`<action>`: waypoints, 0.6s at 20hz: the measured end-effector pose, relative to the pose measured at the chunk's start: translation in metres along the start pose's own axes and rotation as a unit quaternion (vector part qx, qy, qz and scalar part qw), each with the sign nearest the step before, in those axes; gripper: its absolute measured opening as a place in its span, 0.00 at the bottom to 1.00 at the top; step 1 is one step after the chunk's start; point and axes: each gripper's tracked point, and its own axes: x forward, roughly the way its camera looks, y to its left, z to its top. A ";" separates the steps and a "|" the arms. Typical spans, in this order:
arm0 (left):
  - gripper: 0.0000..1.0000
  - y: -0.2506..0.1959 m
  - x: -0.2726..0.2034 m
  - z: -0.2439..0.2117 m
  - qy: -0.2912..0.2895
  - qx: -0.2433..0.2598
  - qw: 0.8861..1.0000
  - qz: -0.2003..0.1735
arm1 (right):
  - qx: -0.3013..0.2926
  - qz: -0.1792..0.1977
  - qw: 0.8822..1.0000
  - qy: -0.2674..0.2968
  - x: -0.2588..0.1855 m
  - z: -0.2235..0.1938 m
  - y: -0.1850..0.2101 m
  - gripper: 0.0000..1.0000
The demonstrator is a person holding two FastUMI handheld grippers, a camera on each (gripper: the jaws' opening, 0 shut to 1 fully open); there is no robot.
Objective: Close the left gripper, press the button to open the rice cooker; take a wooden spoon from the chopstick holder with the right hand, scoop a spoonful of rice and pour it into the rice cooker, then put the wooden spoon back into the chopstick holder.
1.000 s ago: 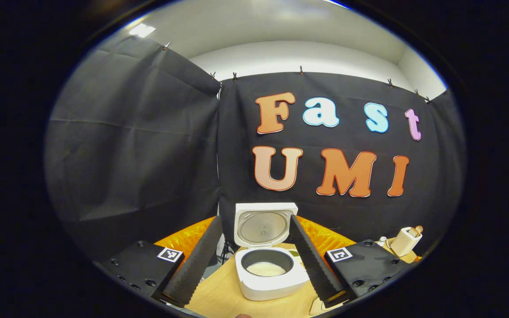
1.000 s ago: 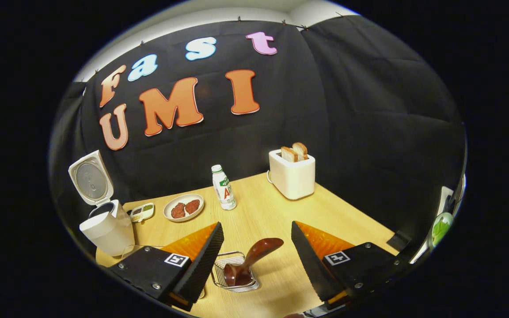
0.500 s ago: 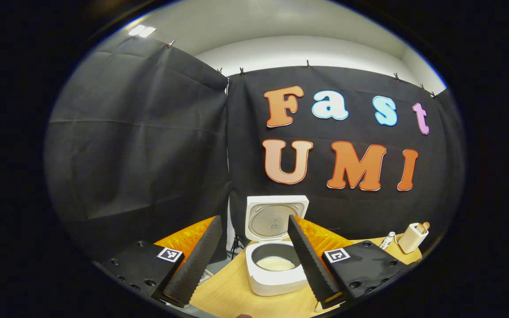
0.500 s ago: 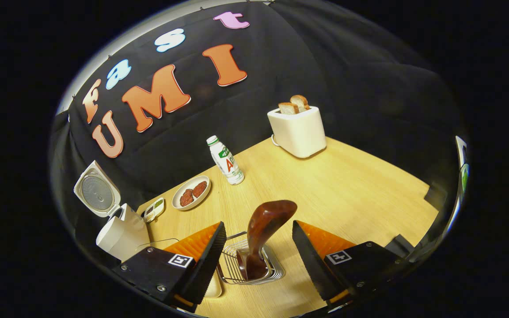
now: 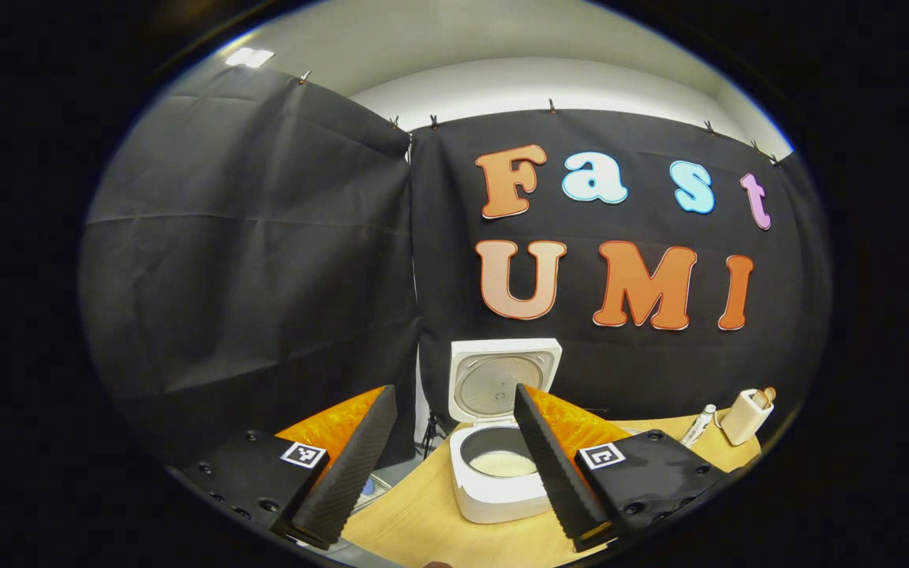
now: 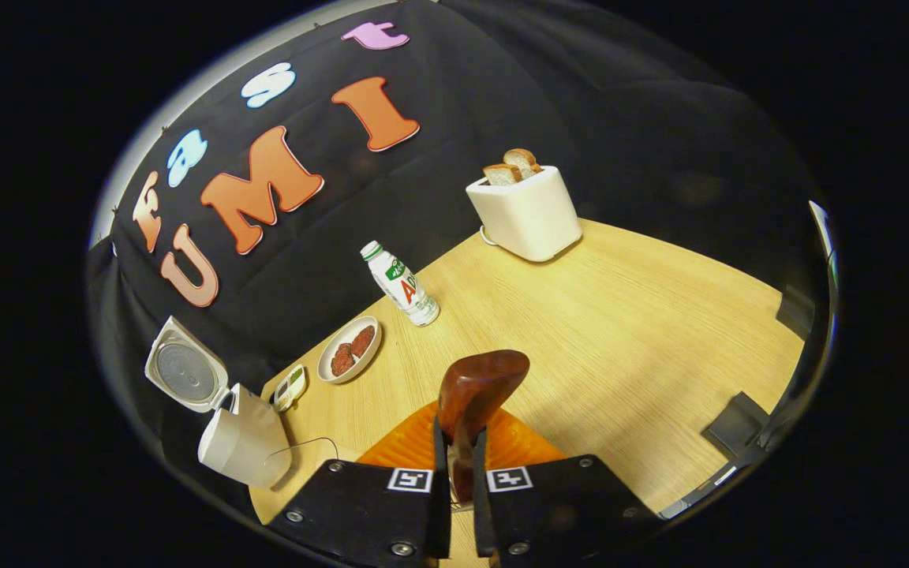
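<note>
Left gripper (image 5: 447,465): jaws spread wide, holding nothing, raised above the counter (image 5: 454,528).
Rice cooker (image 5: 502,481): beyond the left jaws, partly behind the right-hand finger; lid upright and open, pale rice in the pot.
Right gripper (image 6: 454,473): jaws drawn nearly together, both pressing on the wooden spoon (image 6: 474,390).
Wooden spoon: shaft between the right jaws, dark broad end rising just above their tips.
Chopstick holder: hidden beneath the right jaws; cannot tell its position.
Writing: square coded markers on each gripper body; bottle (image 6: 401,284) label too small to make out.
Right gripper view, ahead of jaws: bottle, plate (image 6: 349,349) with two dark patties, toaster (image 6: 525,213) with bread.
Left gripper view, right of jaws: bottle and toaster, small and distant.
</note>
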 end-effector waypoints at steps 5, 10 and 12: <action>1.00 0.008 -0.002 0.001 -0.002 -0.008 1.000 0.000 | -0.053 0.013 0.998 -0.025 -0.026 0.030 0.030 0.01; 1.00 0.011 -0.008 0.003 -0.008 -0.011 1.000 -0.005 | -0.105 0.046 0.991 -0.068 -0.059 0.063 0.081 0.01; 1.00 0.012 -0.008 0.002 -0.008 -0.013 1.000 -0.008 | -0.125 0.068 0.987 -0.081 -0.072 0.067 0.108 0.01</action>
